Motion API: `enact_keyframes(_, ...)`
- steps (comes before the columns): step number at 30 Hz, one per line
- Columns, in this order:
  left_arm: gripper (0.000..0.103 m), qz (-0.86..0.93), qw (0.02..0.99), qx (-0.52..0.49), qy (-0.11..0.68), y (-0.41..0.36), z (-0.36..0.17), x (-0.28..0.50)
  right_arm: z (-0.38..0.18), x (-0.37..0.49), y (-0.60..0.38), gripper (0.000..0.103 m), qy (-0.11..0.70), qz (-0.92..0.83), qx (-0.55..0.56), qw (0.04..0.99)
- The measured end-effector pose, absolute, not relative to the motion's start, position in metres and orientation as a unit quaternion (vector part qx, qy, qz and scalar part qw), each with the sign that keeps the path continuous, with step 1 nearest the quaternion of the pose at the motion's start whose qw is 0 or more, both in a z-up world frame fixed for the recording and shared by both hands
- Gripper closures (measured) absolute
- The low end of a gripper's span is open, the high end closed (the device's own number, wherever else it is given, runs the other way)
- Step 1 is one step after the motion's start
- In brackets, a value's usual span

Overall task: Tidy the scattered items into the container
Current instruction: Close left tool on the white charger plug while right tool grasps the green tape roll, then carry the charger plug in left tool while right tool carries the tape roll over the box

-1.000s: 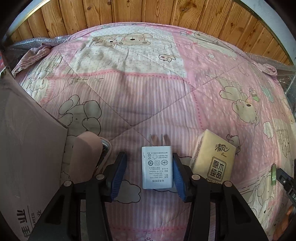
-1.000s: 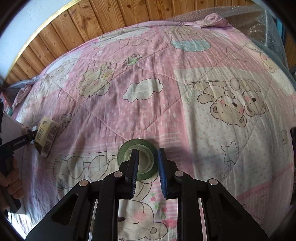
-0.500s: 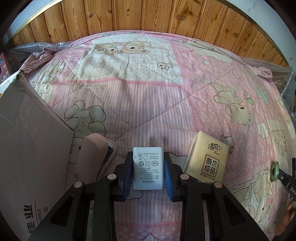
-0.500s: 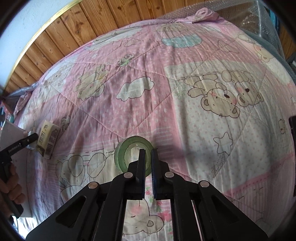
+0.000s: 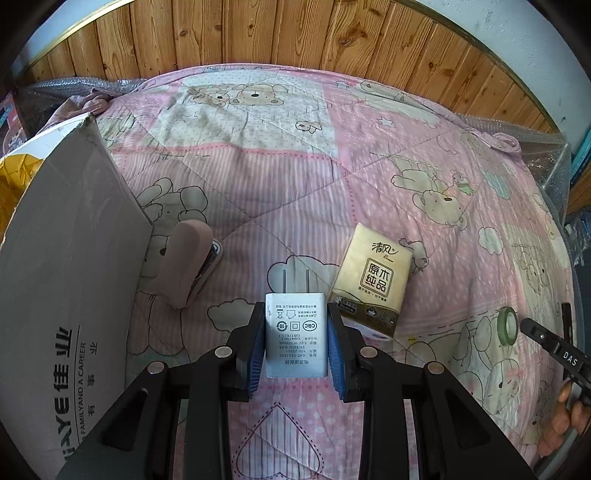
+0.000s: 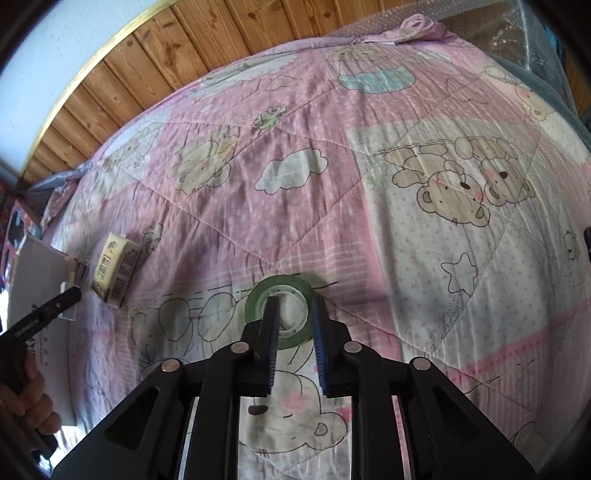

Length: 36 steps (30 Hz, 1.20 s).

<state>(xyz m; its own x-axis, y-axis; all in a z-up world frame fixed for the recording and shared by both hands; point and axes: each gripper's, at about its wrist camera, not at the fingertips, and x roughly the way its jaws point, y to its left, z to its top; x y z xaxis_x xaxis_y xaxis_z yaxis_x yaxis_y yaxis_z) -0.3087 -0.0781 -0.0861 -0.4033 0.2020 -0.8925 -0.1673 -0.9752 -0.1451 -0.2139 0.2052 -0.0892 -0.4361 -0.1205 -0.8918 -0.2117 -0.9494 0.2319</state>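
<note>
- Bed (image 5: 295, 177) filling most of both views, spread with a pink quilted cover (image 6: 332, 192) printed with bears, clouds and stars.
- Behind it, a wall of vertical knotty wood panelling (image 5: 295, 33), warm brown, capped by a thin gold trim (image 6: 85, 77).
- Above the trim, pale blue-white wall (image 6: 44, 48).
- Bubble wrap (image 5: 546, 147) tucked along the bed's far edges and right side.
- Bunched pink cloth (image 5: 88, 105) at the far left corner.
- Soft daylight, patchy shadows across the cover.
</note>
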Motion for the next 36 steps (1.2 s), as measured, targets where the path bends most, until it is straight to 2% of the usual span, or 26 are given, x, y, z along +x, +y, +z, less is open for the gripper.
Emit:
enact_keyframes(2, 0.072, 0.837, 0.113, -0.535, -0.02, -0.079, -0.084, -0.302, -0.093, -0.216, 0.201, 0.08, 0.141, 0.837, -0.528, 0.031)
enact_keyframes(3, 0.072, 0.837, 0.114, -0.535, -0.02, -0.079, -0.083, -0.299, -0.093, -0.217, 0.197, 0.084, 0.124, 0.84, -0.528, 0.03)
enact_keyframes(4, 0.072, 0.836, 0.116, -0.536, -0.02, -0.079, -0.082, -0.296, -0.093, -0.217, 0.195, 0.091, 0.111, 0.841, -0.528, 0.032)
enact_keyframes(6, 0.072, 0.835, 0.118, -0.537, -0.021, -0.079, -0.08, -0.29, -0.093, -0.216, 0.2, 0.097, 0.116, 0.839, -0.53, 0.036)
enact_keyframes(14, 0.072, 0.84, 0.131, -0.525, -0.029, -0.083, -0.058, -0.271, -0.078, -0.198, 0.203, 0.099, 0.137, 0.841, -0.522, 0.035)
enact_keyframes(17, 0.072, 0.842, 0.132, -0.522, -0.037, -0.087, -0.052, -0.266, -0.07, -0.198, 0.194, 0.093, 0.138, 0.851, -0.506, 0.012)
enact_keyframes(18, 0.072, 0.842, 0.134, -0.521, -0.041, -0.088, -0.049, -0.264, -0.069, -0.2, 0.189, 0.075, 0.133, 0.852, -0.506, 0.002)
enact_keyframes(19, 0.072, 0.843, 0.136, -0.519, -0.043, -0.089, -0.047, -0.262, -0.07, -0.203, 0.183, 0.067, 0.125, 0.853, -0.507, -0.005)
enact_keyframes(21, 0.072, 0.844, 0.137, -0.517, -0.046, -0.09, -0.043, -0.257, -0.076, -0.207, 0.173, 0.063, 0.103, 0.854, -0.509, -0.008)
enact_keyframes(23, 0.072, 0.844, 0.137, -0.516, -0.047, -0.092, -0.041, -0.252, -0.092, -0.214, 0.167, 0.066, 0.077, 0.847, -0.527, 0.0)
enact_keyframes(24, 0.072, 0.844, 0.136, -0.517, -0.048, -0.092, -0.041, -0.25, -0.093, -0.214, 0.166, 0.072, 0.066, 0.856, -0.513, 0.004)
enact_keyframes(25, 0.072, 0.843, 0.136, -0.517, -0.049, -0.093, -0.04, -0.248, -0.097, -0.217, 0.165, 0.088, 0.061, 0.849, -0.524, 0.005)
enact_keyframes(27, 0.072, 0.844, 0.134, -0.517, -0.048, -0.094, -0.039, -0.245, -0.101, -0.215, 0.178, 0.088, 0.111, 0.843, -0.527, 0.01)
enact_keyframes(31, 0.072, 0.847, 0.134, -0.513, -0.053, -0.099, -0.032, -0.241, -0.09, -0.205, 0.19, 0.089, 0.161, 0.838, -0.521, 0.013)
enact_keyframes(36, 0.072, 0.849, 0.137, -0.507, -0.061, -0.102, -0.025, -0.238, -0.071, -0.189, 0.182, 0.089, 0.176, 0.84, -0.513, 0.002)
